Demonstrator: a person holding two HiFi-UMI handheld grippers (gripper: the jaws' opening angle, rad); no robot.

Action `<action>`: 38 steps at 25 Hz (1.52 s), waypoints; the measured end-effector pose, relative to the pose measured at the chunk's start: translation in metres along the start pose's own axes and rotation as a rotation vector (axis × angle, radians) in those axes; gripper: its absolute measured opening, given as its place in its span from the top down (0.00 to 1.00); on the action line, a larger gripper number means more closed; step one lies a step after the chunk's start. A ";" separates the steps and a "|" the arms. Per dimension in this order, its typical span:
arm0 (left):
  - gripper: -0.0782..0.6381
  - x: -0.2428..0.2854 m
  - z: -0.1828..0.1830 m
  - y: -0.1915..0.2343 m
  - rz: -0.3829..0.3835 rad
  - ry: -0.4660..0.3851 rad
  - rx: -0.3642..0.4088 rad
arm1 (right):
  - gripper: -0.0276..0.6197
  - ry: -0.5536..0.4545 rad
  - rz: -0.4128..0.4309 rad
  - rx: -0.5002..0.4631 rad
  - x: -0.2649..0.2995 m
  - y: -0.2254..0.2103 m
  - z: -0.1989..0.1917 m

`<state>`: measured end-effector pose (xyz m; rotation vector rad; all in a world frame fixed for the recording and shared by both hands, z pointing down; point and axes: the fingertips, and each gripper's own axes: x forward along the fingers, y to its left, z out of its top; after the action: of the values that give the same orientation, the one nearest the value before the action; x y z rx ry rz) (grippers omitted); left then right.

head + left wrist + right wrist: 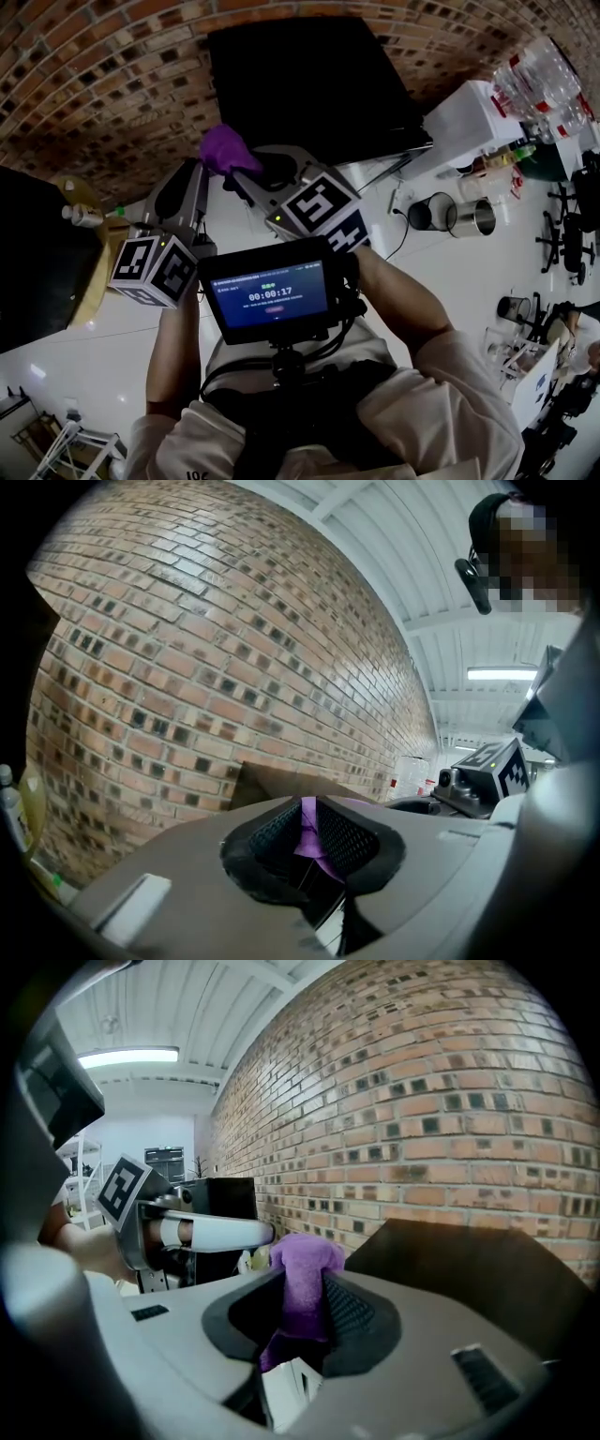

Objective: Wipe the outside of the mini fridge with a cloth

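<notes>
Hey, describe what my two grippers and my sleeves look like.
The left gripper and right gripper have smooth grey shells with black cross-hatched pads. Each carries a cube of black-and-white square markers. You wear a pale short-sleeved shirt.

I see grey moulded shells on both: left gripper (208, 169), right gripper (240, 180). At the rear of each, a white cube with black square markers (155, 270). Black cross-hatched pads (349, 841) line the jaws. The wearer has a beige short-sleeved shirt (459, 394) and a black chest harness (309, 412) with cables.

I see the black mini fridge (309, 84) blocking the upper centre, the brick wall (103, 94) close behind it; bare white floor (469, 272) opens centre right.
</notes>
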<state>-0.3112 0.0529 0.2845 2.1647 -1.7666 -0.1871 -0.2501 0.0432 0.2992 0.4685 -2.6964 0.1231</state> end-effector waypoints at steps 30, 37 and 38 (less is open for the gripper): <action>0.82 0.111 -0.016 -0.138 -0.162 0.075 0.059 | 0.79 -0.030 -0.174 0.082 -0.122 -0.134 -0.047; 0.82 0.142 -0.029 -0.172 -0.179 0.098 0.068 | 0.79 -0.033 -0.201 0.095 -0.154 -0.172 -0.064; 0.82 0.144 -0.029 -0.174 -0.183 0.101 0.070 | 0.79 -0.033 -0.206 0.098 -0.157 -0.175 -0.065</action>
<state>-0.1096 -0.0516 0.2682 2.3421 -1.5419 -0.0600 -0.0309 -0.0631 0.2988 0.7812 -2.6635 0.1906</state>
